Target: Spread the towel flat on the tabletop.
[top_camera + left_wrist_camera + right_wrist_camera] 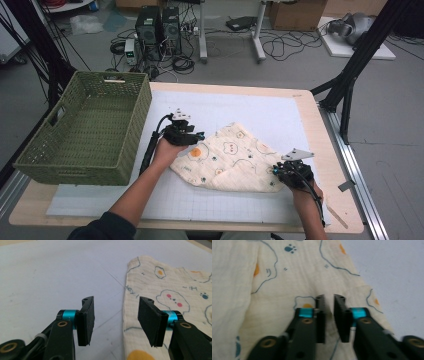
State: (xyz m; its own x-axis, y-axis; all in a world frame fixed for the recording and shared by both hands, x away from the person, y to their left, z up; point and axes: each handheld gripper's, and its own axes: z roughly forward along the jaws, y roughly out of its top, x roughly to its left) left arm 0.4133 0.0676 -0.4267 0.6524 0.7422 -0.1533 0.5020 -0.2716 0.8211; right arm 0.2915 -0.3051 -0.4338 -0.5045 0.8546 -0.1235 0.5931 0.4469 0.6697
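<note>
In the high view, the folded cloth (231,159) lies at the centre of the worktop (280,112), the left claw (192,136) at its left edge and the right claw (276,170) at its lower right corner.

The left gripper view adds that the left claw (116,315) is released, with the cloth edge (160,297) between the 2 jaws; it should go lower before pinching.

The right gripper view shows the right claw (329,315) nearly clenched above the cloth (287,285); whether it pinches fabric I cannot tell.

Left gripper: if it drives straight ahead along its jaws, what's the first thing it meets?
Probably the white mat. The left gripper stands open, pointing along the cloth's left edge; bare mat lies ahead between the jaws, though the right-hand jaw might brush the cloth edge. Depth is hard to judge.
</note>
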